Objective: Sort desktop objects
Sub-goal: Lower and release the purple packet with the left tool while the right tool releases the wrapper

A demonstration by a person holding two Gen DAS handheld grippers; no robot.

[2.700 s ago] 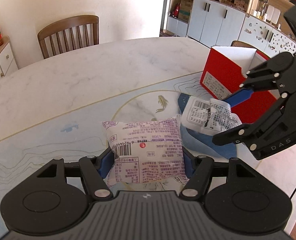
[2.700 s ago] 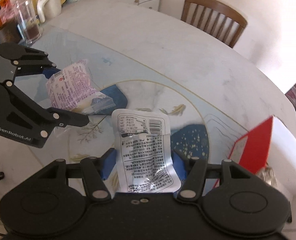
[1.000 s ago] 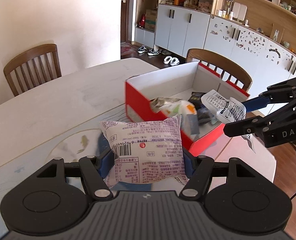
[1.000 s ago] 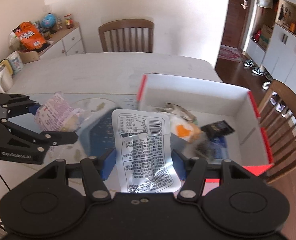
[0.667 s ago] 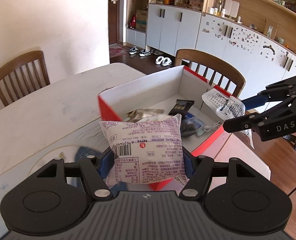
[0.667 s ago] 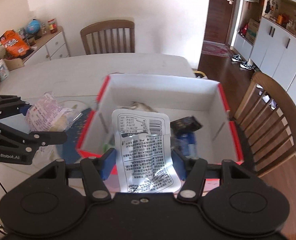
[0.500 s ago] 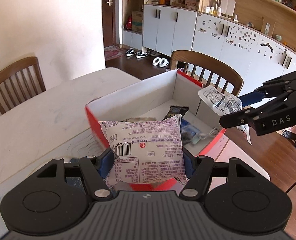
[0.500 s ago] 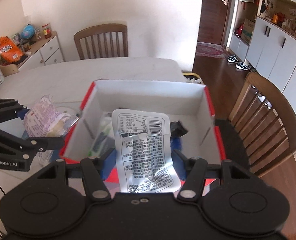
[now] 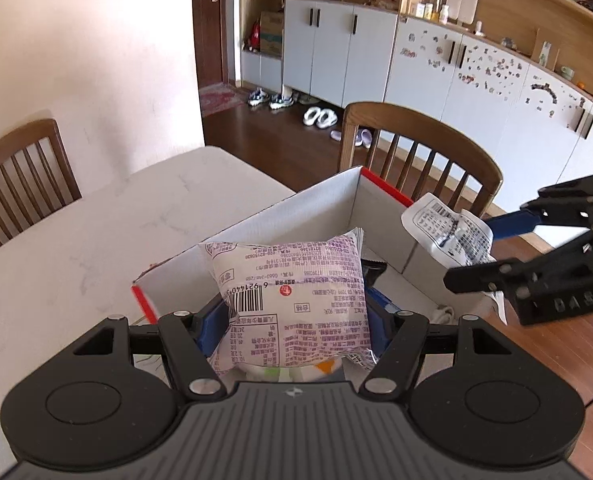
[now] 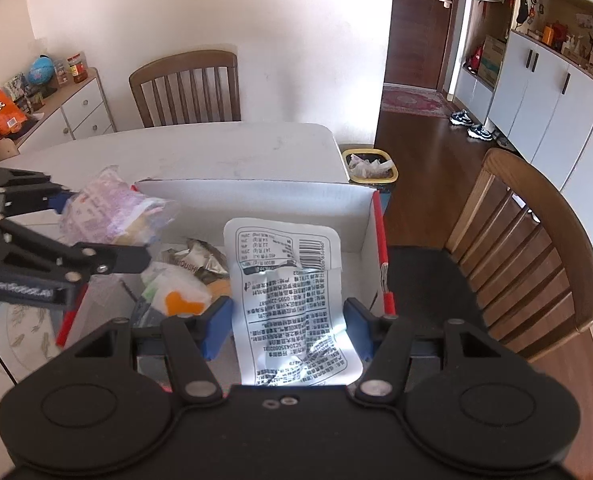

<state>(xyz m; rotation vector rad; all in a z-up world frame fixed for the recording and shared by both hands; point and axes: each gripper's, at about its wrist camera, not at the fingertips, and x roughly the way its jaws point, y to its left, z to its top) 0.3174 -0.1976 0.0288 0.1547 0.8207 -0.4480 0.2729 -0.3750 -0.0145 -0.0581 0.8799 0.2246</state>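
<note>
**A:** Left wrist view first. Which way does the packet lie?

**B:** The purple-printed snack packet [image 9: 292, 300] stands with its long axis running away from the camera, barcode end nearest, sealed top edge farthest. The left gripper [image 9: 294, 326] is partly closed, its blue pads [image 9: 210, 330] pressing both side edges of the packet. It hangs over the near end of the red-and-white cardboard box [image 9: 256, 224], which sits on the white surface [image 9: 96, 232].

**A:** And the other one, from there?

**B:** At the right, the right gripper [image 9: 492, 252] clamps a white pouch [image 9: 448, 232] above the box's far right corner, the pouch pointing towards the box.

**A:** Right wrist view?

**B:** The white pouch [image 10: 292, 304] lies lengthwise along the fingers, barcode end farthest from the camera. The right gripper [image 10: 288, 328] is about half closed; its blue pads [image 10: 216, 328] meet the pouch's edges. Below is the box [image 10: 256, 200], its inside holding loose wrappers [image 10: 184, 280]. On the left, the left gripper [image 10: 100, 228] holds the snack packet [image 10: 112, 212] over the box's left wall. A wooden chair [image 10: 536, 248] stands just beside the box.
</note>
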